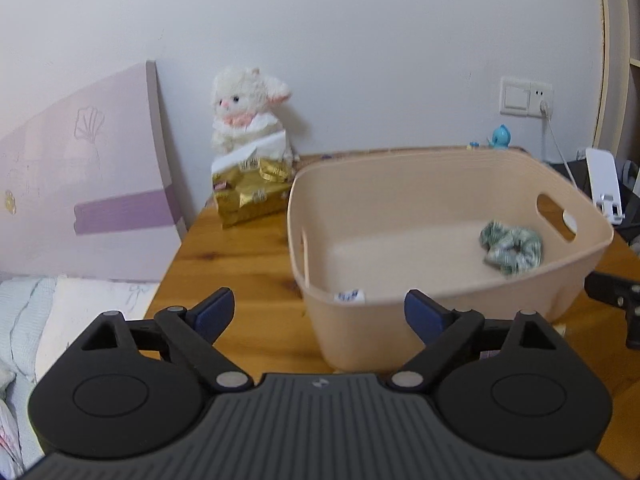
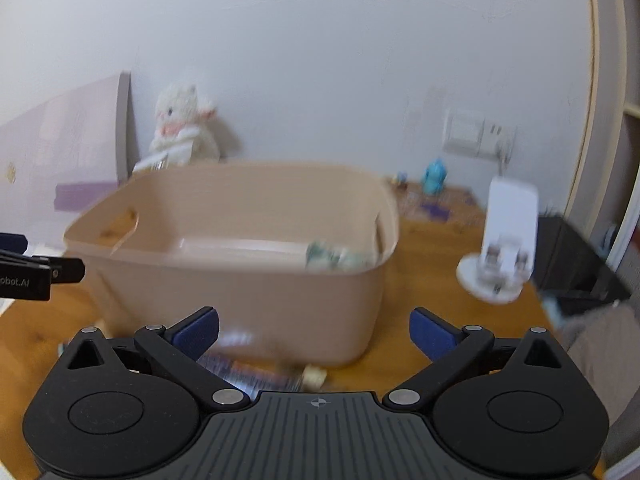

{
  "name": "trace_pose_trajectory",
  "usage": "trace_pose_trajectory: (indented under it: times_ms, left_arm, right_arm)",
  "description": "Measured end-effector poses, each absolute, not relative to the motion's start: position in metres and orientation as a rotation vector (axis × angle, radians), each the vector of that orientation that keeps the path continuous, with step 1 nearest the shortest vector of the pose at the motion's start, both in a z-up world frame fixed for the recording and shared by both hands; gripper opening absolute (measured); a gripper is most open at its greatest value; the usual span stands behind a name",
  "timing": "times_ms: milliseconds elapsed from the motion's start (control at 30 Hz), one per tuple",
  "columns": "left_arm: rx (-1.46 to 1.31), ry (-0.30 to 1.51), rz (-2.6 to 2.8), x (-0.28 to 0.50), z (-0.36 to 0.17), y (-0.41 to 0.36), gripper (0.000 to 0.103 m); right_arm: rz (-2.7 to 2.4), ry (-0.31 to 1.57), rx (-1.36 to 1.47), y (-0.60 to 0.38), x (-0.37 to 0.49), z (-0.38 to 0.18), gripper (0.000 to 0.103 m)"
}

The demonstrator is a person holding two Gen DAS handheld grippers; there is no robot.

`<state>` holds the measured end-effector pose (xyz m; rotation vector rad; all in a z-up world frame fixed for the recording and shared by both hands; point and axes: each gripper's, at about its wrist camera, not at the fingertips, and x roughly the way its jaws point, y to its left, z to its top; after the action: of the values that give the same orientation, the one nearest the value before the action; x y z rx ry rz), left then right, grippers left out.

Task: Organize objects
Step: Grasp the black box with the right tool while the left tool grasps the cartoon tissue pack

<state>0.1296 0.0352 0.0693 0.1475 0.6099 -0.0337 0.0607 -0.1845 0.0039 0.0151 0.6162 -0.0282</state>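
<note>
Both grippers' fingers spread, empty; left view alone shows gold tissue pack [image 1: 252, 196] beside basket [image 1: 440, 304].

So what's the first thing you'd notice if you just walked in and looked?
The big peach plastic basket in the middle of the wooden table, with a green scrunchie lying inside near its right handle hole. Next, the fluffy white plush lamb sitting against the wall behind a gold tissue pack, left of the basket. Both tools, left and right, hover open and empty in front.
</note>
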Motion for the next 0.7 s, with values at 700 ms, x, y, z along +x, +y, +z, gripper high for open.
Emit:
trace_pose_trajectory:
  times_ms: [700]
  left_arm:
    - [0.190, 0.773, -0.048, 0.121, -0.021, 0.055, 0.093]
  right_arm:
    - [-0.038, 0.684, 0.080, -0.151, 0.065, -0.042, 0.103]
